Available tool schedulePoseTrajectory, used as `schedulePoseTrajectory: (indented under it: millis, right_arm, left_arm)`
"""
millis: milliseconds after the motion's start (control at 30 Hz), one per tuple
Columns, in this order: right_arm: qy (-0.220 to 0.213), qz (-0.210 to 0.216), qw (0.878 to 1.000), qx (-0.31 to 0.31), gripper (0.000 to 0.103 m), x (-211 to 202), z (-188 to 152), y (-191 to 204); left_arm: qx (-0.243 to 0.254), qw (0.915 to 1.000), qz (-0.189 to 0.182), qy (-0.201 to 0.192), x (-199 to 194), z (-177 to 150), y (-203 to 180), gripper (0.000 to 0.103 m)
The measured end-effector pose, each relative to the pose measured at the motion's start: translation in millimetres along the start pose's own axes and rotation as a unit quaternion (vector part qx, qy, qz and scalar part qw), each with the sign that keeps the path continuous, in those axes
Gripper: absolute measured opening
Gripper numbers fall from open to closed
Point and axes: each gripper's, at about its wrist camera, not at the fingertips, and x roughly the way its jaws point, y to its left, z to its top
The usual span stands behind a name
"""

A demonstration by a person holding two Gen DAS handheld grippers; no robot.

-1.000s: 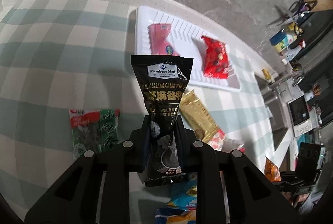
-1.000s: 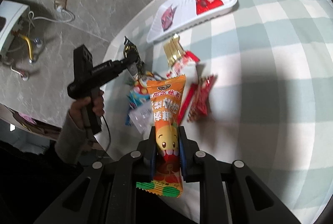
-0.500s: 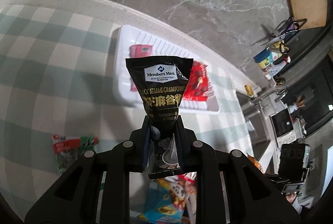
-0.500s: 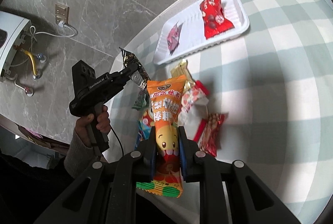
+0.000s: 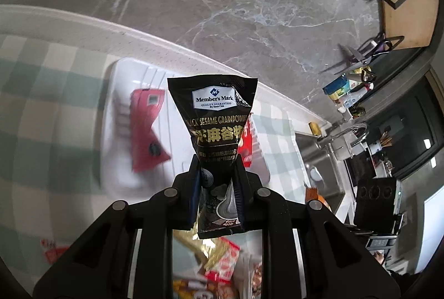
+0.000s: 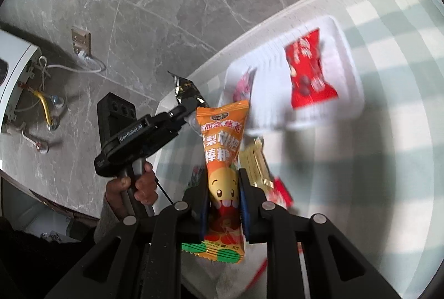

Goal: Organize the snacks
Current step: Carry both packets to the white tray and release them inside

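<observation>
My left gripper (image 5: 217,174) is shut on a black sesame-powder packet (image 5: 216,118) and holds it in the air just short of the white tray (image 5: 122,77). The tray holds a pink packet (image 5: 147,127) and a red packet (image 5: 245,143), the latter partly hidden. My right gripper (image 6: 223,188) is shut on an orange lollipop packet (image 6: 222,157), raised above the table. In the right wrist view the tray (image 6: 347,63) lies ahead with the red packet (image 6: 308,71) and the pink packet (image 6: 244,82); the left gripper (image 6: 177,113) with its black packet (image 6: 188,90) is at the left.
Loose snacks lie on the checked cloth: a gold packet (image 6: 254,163), red-and-white packets (image 5: 222,265) under the left gripper, and a red-green one (image 5: 55,251) at lower left. The table's edge (image 5: 83,24) borders a marble floor. A sink counter (image 5: 347,138) stands at the right.
Both grippers have moved closer to the white tray with their packets still held. The tray looks larger and nearer in both views. The loose snacks have slid down under the grippers.
</observation>
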Motion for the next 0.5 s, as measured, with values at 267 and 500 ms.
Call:
schedulePoseTrajectory:
  millis: [267, 500]
  right_arm:
    - [-0.007, -0.005, 1.0, 0.02, 0.022, 36, 59, -12]
    - [0.002, -0.039, 0.999, 0.038, 0.026, 73, 94, -30]
  left_arm:
    - [0.015, 0.9994, 0.024, 0.02, 51, 40, -4, 0.019]
    - [0.019, 0.9971, 0.066, 0.032, 89, 61, 6, 0.02]
